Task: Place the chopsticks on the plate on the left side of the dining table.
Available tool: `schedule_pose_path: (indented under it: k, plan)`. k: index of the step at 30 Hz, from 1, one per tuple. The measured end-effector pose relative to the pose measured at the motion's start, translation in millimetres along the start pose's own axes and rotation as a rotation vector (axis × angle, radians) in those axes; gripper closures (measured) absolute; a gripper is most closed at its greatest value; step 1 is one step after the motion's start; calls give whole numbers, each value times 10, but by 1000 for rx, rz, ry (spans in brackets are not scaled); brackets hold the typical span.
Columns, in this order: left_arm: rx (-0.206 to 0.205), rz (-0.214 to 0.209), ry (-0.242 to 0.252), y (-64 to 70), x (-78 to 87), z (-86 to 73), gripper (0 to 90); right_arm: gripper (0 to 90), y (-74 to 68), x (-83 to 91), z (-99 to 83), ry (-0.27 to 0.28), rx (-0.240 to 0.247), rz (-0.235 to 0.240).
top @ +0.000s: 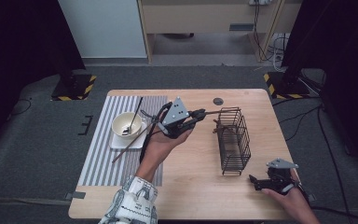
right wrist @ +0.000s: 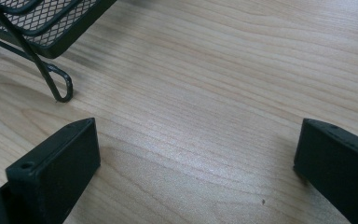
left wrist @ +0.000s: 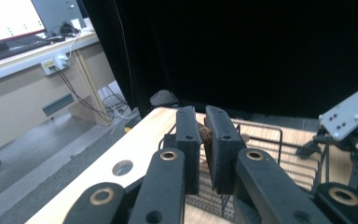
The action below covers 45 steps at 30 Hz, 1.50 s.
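One brown chopstick (top: 210, 112), thin, clamped between the closed jaws of the left gripper (top: 196, 115); its free end juts rightward over the near rim of the wire basket (top: 234, 140); in the left gripper view only a short brown stub (left wrist: 206, 135) shows between the two jaws, the rest hidden behind them; left gripper raised above the wooden table (top: 191, 186), held in the person's left hand (top: 161, 142); one wire basket, black, standing right of centre, its foot and mesh corner (right wrist: 37, 28) cut off in the right gripper view; one right gripper (top: 254, 181), resting low at the table's near right corner, jaws spread wide with bare wood between them, holding nothing; one second chopstick (top: 129, 143), lying slantwise on the striped mat (top: 98, 158) beside one white bowl (top: 127, 125) on one white square plate (top: 121, 141); one dark utensil (top: 134, 114) leaning in the bowl, its kind hard to make out.
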<state>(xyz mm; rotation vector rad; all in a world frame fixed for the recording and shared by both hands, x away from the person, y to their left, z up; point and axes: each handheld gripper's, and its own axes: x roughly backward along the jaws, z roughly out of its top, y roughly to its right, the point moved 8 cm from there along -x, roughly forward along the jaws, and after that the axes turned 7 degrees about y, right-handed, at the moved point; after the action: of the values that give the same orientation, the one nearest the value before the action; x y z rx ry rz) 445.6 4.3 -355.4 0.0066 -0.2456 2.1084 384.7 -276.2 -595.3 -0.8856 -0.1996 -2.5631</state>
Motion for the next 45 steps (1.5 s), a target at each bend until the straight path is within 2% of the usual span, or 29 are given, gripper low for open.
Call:
schedule_pose_path:
  k: [3,8,10,19,29,33,45]
  plan:
    - [-21,8,33,28,-15,45,839,2,-1,1,0,0,0,0]
    - [-76,35,19,49,-71,48,839,2,-1,1,-1,0,0,1]
    - [-85,46,18,43,-85,40,839,2,-1,1,-1,0,0,1]
    - [-156,111,-42,-78,-89,-78,839,2,-1,1,-1,0,0,1]
    - [-180,139,-71,-169,-25,-153,839,2,1,1,0,0,1,0]
    - [-218,144,-102,-170,-7,-197,839,2,1,1,0,0,1,0]
    - [-228,177,-140,-270,83,-362,839,2,-1,1,-1,0,0,0]
